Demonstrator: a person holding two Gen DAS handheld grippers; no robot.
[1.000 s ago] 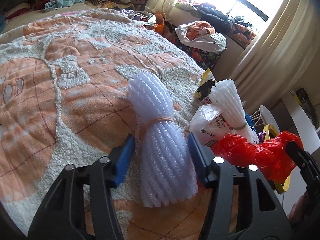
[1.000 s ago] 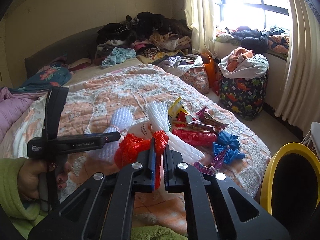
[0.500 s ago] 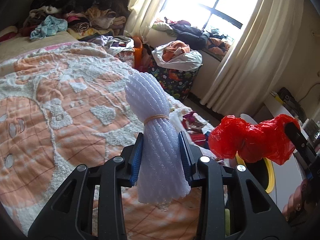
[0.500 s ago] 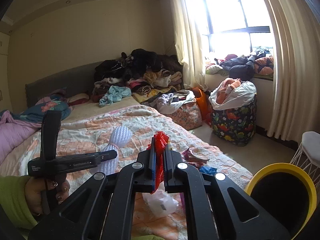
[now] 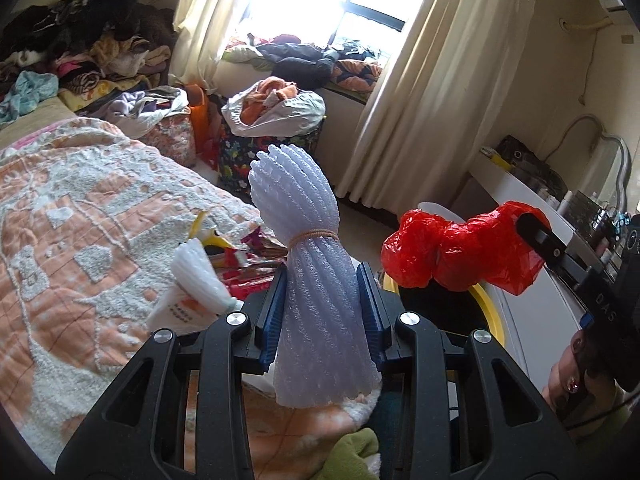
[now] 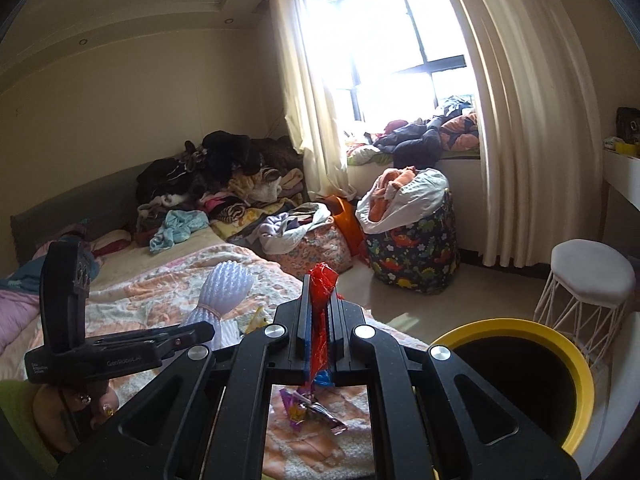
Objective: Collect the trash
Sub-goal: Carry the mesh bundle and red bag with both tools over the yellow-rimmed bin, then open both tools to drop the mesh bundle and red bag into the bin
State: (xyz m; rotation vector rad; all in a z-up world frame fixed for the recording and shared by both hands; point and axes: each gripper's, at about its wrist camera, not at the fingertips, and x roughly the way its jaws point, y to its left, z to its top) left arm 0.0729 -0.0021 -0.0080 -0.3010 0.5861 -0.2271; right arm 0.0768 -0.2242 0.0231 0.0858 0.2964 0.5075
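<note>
The left gripper [image 5: 320,312] is gripping a bundle of white foam netting [image 5: 308,264], tied at its waist with a rubber band [image 5: 314,235]. Its blue-padded fingers [image 5: 272,312] have just been closing and are now pressing on the bundle's lower half from both sides, leaving only the bundle's width between them. The bundle is standing nearly upright, clear of the bed [image 5: 80,240], with its flared top fanning out above the band.

The right gripper [image 6: 320,332] is pinching a red plastic bag [image 6: 322,312]; its fingers [image 6: 306,332] are drawn almost together, with just the thin red film between them. In the left wrist view the bulk of the bag [image 5: 452,252] is hanging crumpled in front of those fingers, above a yellow-rimmed bin [image 6: 576,364] standing just beside the bed.

More trash is lying on the orange and white bedspread: a second foam bundle [image 5: 200,272] resting on a white bag [image 5: 176,308], red and yellow wrappers [image 5: 248,256] beside it, and a purple wrapper [image 6: 308,408] below the right gripper. A hand [image 6: 72,404] is holding the left gripper's handle.
</note>
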